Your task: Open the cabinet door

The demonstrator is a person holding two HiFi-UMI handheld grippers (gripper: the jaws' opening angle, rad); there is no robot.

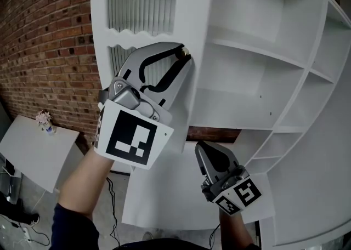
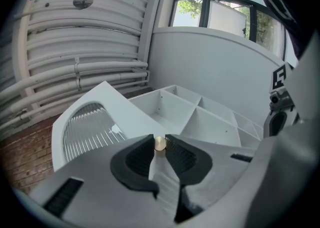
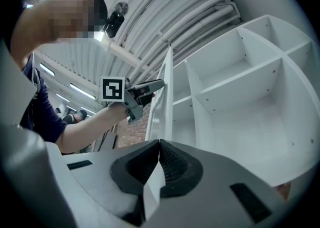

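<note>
I have the left gripper [image 1: 182, 56] pinched on the brass knob [image 2: 159, 143] of the cabinet door [image 1: 100, 29], which stands swung well out from the bare shelves [image 1: 258, 73]. Next I'd judge the swing finished and let go. My right gripper [image 3: 159, 145] hangs below, closed on nothing. The hinges are hidden, so I can't tell how much travel is left.
</note>
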